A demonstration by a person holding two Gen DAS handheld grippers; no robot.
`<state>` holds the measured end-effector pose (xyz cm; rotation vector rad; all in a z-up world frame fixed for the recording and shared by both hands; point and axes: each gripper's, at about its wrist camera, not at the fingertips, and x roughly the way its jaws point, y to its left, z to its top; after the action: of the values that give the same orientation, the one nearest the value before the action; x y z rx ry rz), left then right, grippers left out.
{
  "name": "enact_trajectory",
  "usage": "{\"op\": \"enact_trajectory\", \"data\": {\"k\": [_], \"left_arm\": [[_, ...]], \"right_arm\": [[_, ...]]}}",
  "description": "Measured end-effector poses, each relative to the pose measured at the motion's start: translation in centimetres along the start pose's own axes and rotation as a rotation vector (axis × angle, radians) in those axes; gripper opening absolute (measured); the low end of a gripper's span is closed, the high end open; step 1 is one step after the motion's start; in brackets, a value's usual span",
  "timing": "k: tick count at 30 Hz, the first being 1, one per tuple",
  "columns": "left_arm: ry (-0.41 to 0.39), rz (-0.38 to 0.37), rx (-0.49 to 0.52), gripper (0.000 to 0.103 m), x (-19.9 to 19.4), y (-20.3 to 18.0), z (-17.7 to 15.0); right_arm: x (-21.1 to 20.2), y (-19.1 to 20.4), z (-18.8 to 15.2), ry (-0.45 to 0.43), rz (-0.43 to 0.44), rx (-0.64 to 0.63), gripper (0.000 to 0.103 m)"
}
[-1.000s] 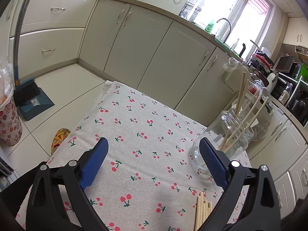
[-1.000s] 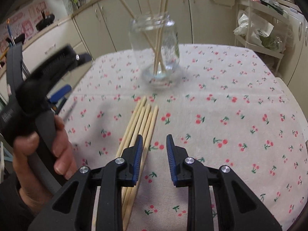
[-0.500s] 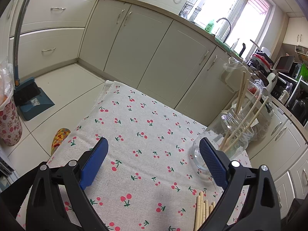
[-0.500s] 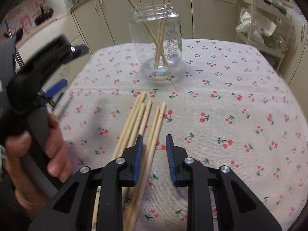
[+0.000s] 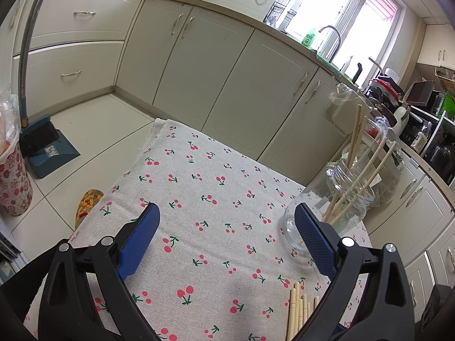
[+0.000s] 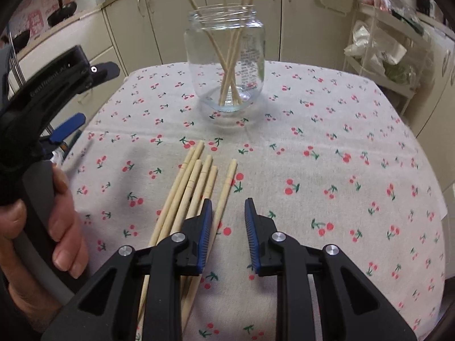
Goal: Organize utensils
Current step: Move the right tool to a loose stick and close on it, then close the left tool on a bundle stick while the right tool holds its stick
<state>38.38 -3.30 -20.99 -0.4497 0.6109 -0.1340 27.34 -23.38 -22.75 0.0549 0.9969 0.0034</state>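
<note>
- The right gripper [image 6: 227, 221], jaws apart and empty, has dropped closer over the loose chopsticks [image 6: 196, 187], so a pick-up looks imminent.
- The left gripper [image 5: 227, 236] stays wide open, idle.
- The jar [image 6: 226, 56], toward the tabletop's far edge, holds several chopsticks.

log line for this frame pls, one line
step: pick next chopstick | right tongs: open, empty, over loose chopsticks | left tongs: open, empty | glass jar: upright, holds some chopsticks
</note>
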Motion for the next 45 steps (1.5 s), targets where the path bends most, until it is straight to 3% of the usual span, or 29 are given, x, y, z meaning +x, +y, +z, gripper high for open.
{"op": "enact_trajectory", "data": {"k": [2,5,7,9,18,29,38,41,45], "left_arm": [[0.001,0.001,0.001,0.092,0.0,0.0,0.0],[0.037,0.020,0.037,0.092,0.3,-0.6,0.0],[0.147,0.052,0.133,0.092,0.8,-1.9,-0.7],[0.200,0.045,0.192,0.092,0.4,-2.7,-1.7],[0.284,0.115,0.461,0.091,-1.0,-7.2,-5.4],[0.356,0.200,0.487,0.088,0.0,-7.5,-6.6],[0.351,0.212,0.526,0.088,0.3,-8.2,-6.9],[0.368,0.220,0.563,0.082,0.6,-8.6,-7.4],[0.379,0.212,0.537,0.081,0.8,-8.3,-7.1]], "right_arm": [[0.2,-0.1,0.2,0.005,-0.002,-0.006,0.012],[0.0,-0.5,0.1,0.014,0.001,-0.020,0.007],[-0.4,-1.2,-0.3,0.019,0.007,-0.018,0.006],[-0.8,-2.2,-0.8,0.018,0.012,-0.008,0.006],[-1.8,-4.5,-2.3,-0.011,0.065,0.063,0.006],[-2.1,-5.1,-2.7,-0.017,0.104,0.081,0.006],[-2.1,-5.3,-2.8,-0.017,0.114,0.087,0.006],[-2.0,-5.4,-2.8,-0.017,0.118,0.091,0.006],[-2.1,-5.2,-2.8,-0.015,0.113,0.084,0.006]]}}
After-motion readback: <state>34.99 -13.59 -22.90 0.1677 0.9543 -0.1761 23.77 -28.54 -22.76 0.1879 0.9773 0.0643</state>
